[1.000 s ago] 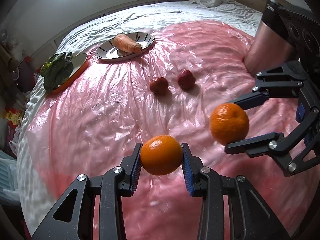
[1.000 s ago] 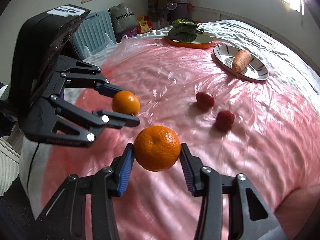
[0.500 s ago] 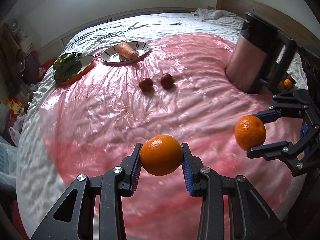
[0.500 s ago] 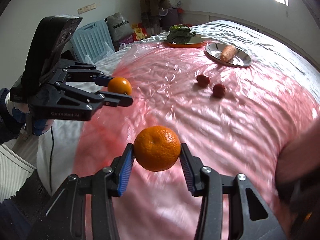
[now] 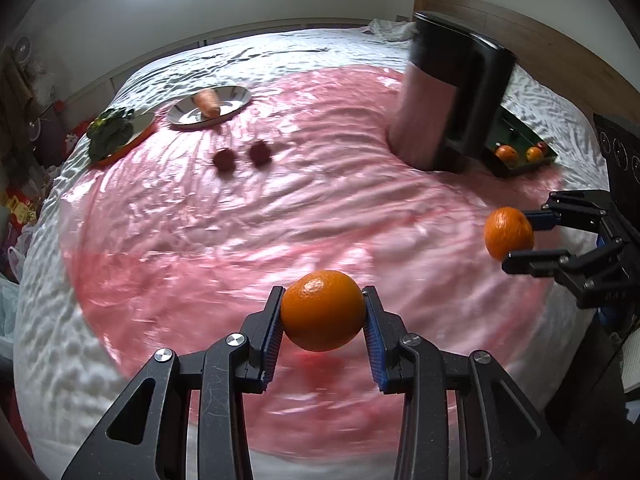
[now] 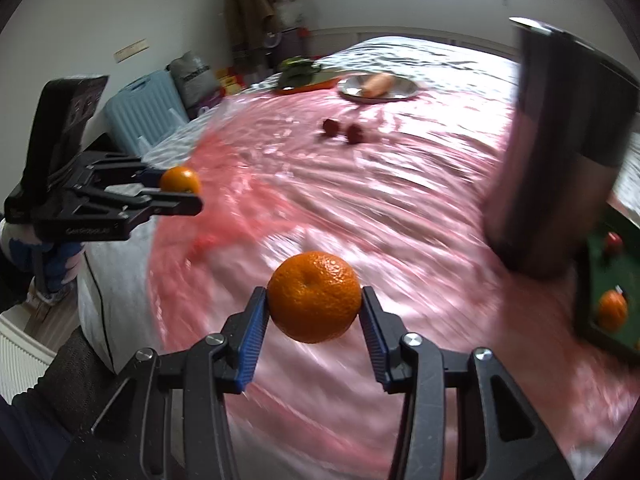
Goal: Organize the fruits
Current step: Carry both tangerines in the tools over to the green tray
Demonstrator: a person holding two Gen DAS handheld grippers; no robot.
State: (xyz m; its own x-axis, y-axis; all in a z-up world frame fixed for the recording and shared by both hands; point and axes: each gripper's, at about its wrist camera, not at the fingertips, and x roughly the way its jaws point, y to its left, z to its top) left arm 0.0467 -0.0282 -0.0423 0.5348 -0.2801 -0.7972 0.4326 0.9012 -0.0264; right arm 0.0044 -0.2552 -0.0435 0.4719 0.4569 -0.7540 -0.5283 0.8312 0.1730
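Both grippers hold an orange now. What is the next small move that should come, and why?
Probably carry the right gripper onward to the green tray and lower its orange there. The tray already holds an orange, and it lies just to that gripper's right, past the tall dark jug. The left gripper is farther away.

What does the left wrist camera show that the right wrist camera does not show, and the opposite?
Only the left wrist view: the wooden headboard and the right tongs from the side, shut on their orange.
Only the right wrist view: a blue suitcase, a hanging brown coat, and the left tongs from the side, shut on their orange.
Both: the pink sheet, two small red fruits, the carrot on its plate, the leafy greens, the tall dark jug and the green tray.
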